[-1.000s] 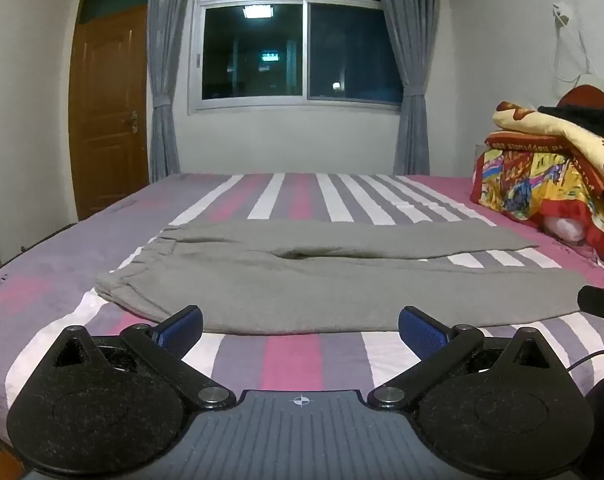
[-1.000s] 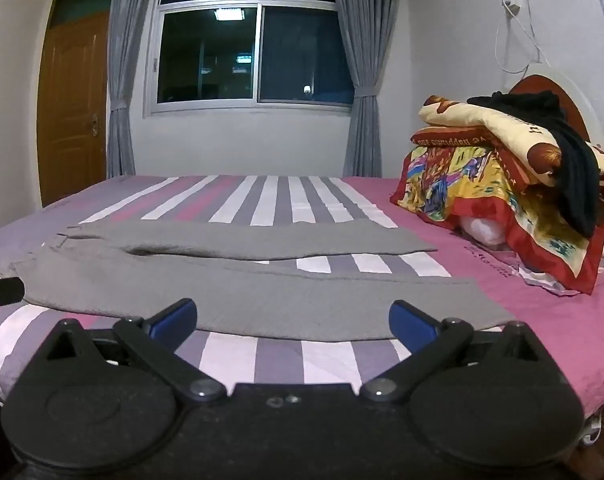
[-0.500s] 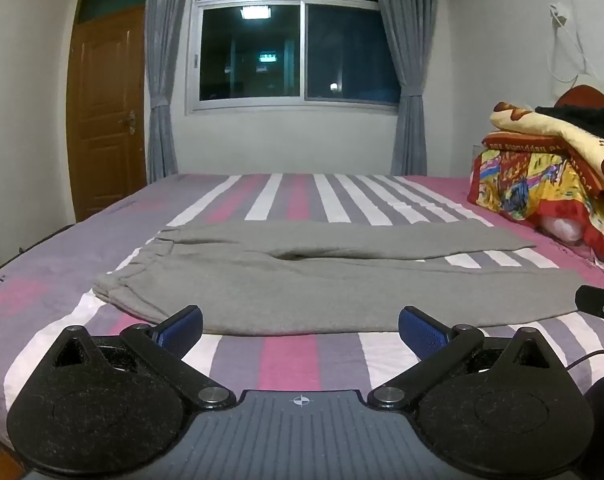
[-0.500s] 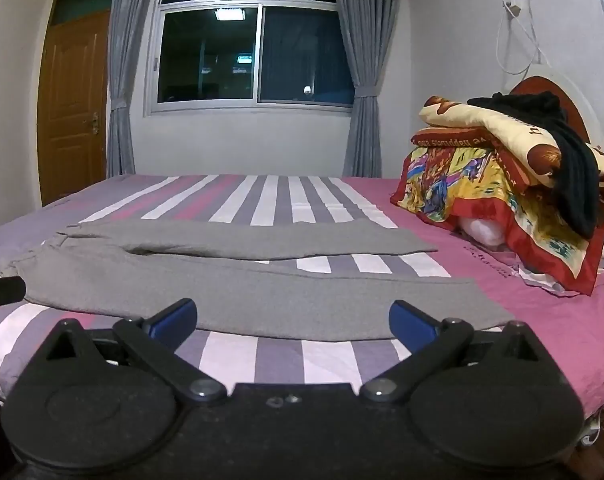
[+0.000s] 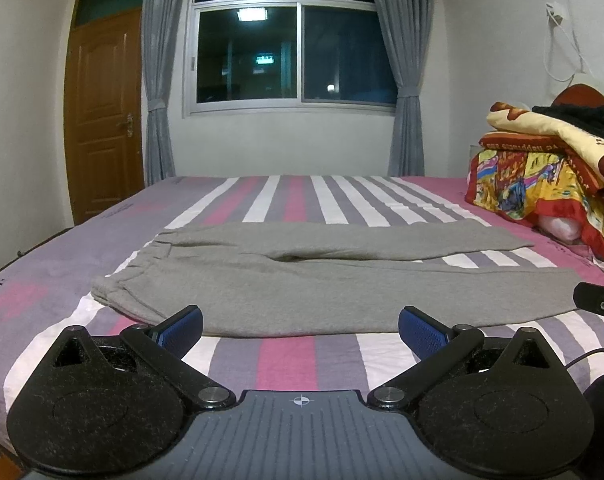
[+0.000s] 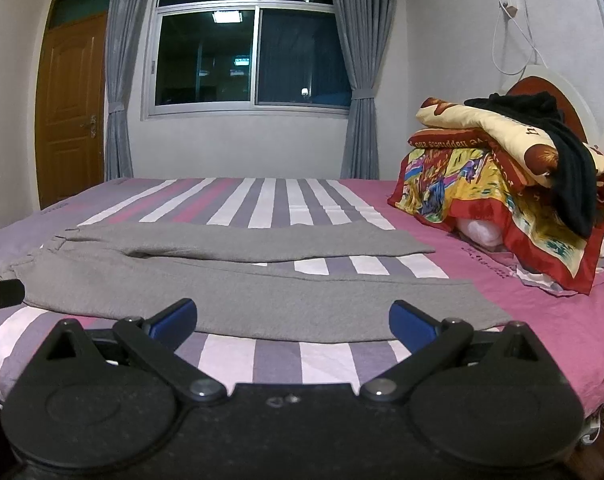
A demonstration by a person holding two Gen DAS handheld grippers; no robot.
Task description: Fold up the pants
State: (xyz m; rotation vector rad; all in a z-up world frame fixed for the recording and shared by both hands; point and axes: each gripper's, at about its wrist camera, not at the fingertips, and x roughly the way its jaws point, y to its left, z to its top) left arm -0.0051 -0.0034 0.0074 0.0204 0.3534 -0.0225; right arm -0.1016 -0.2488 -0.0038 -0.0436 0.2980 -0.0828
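Grey pants (image 5: 302, 284) lie flat across the striped bed, waistband to the left and both legs running right, slightly apart; the right wrist view shows the same pants (image 6: 238, 280). My left gripper (image 5: 300, 326) hovers just short of the near leg's front edge, open, nothing between its blue pads. My right gripper (image 6: 292, 318) is open too, at the near edge of the near leg towards the cuff end. Each gripper's tip shows at the edge of the other's view.
The bed (image 5: 286, 354) has a purple, pink and white striped sheet. A pile of colourful folded blankets (image 6: 497, 184) with a black garment on top sits at the right by the headboard. A window, curtains and a wooden door (image 5: 102, 120) are behind.
Both views have shifted very slightly; the pants and the open grippers stay as they were.
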